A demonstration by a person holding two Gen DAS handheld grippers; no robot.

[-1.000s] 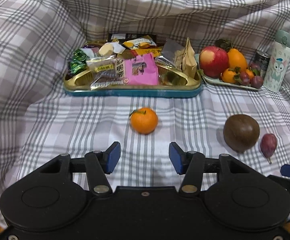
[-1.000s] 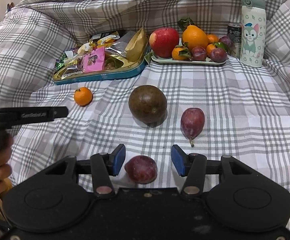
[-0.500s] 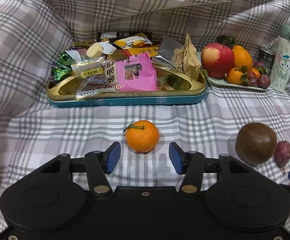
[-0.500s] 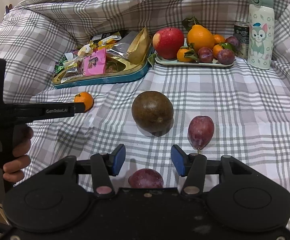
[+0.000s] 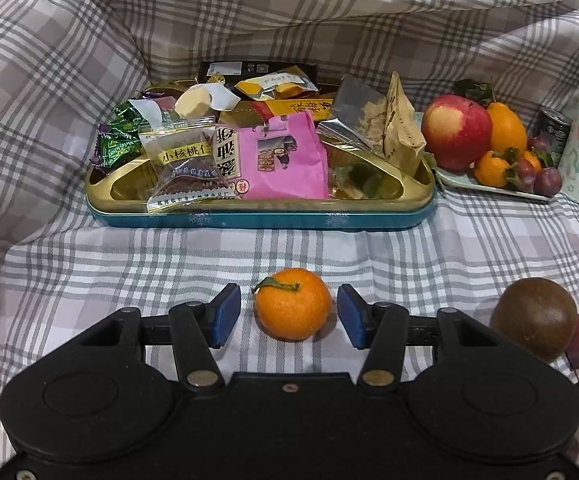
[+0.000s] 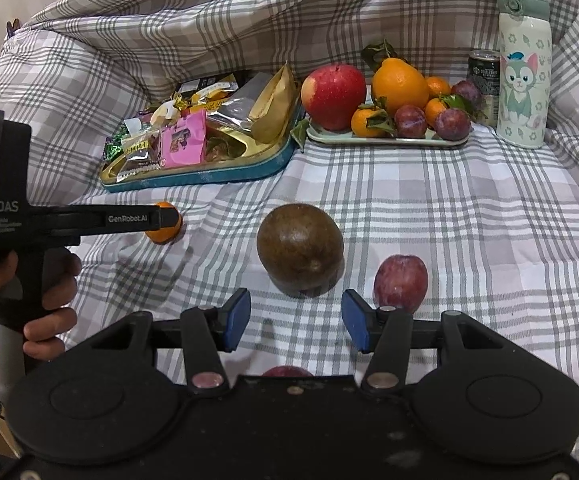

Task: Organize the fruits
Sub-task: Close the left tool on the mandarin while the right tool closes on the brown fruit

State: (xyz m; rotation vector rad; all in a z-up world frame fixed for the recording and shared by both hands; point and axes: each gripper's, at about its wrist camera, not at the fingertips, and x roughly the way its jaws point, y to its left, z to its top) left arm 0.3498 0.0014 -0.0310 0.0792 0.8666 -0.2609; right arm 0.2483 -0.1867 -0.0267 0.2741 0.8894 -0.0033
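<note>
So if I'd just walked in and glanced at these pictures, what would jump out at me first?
Probably the bright mandarin on the checked cloth, sitting between the blue pads of the left gripper, which stand open and clear of it. Next, the big brown round fruit in the middle of the cloth, just ahead of the open right gripper. At the back, a tin of snack packets lies beside a plate of fruit.

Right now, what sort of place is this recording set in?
Probably a home, on a bed or sofa: a rumpled grey plaid cloth covers everything, with a gold-and-teal snack tin and a pale green fruit tray on it.
</note>
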